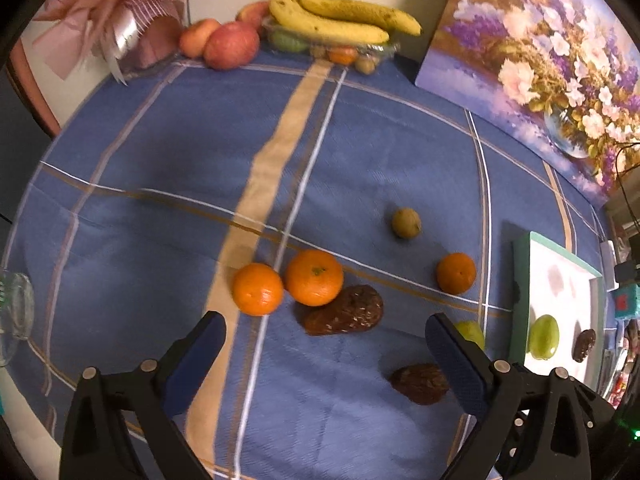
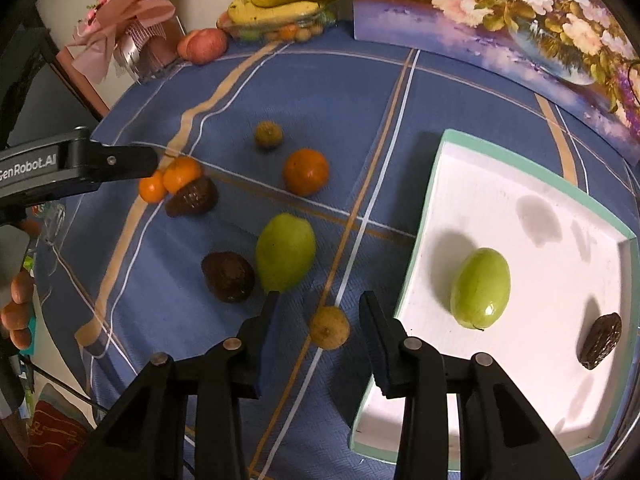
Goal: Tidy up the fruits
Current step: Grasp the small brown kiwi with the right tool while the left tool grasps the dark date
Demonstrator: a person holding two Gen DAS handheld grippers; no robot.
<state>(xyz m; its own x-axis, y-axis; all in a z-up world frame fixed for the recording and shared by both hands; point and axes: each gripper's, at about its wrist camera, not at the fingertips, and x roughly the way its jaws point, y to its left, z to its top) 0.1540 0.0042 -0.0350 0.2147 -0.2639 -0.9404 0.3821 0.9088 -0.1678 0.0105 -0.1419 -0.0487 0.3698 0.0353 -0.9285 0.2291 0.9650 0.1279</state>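
Note:
Loose fruit lies on a blue checked tablecloth. My left gripper [image 1: 326, 338] is open above a dark brown wrinkled fruit [image 1: 344, 310], with two oranges [image 1: 258, 289] [image 1: 314, 277] just beyond it. A third orange [image 1: 456, 273] and a small brownish fruit [image 1: 406, 222] lie further right. My right gripper [image 2: 320, 320] is open, its fingers either side of a small yellow-brown fruit [image 2: 329, 327]. A green fruit [image 2: 285, 252] and a dark fruit [image 2: 228, 277] lie ahead of it. The white tray [image 2: 424, 216] on the right holds a green fruit [image 2: 480, 288] and a dark fruit [image 2: 601, 340].
At the back edge are bananas [image 1: 340, 20] on a clear box, apples [image 1: 231, 45], a pink wrapped bouquet [image 1: 120, 20] and a flower painting [image 1: 540, 60] leaning on the wall. A glass [image 1: 14, 312] stands at the left edge. The left gripper's arm [image 2: 76, 164] shows in the right wrist view.

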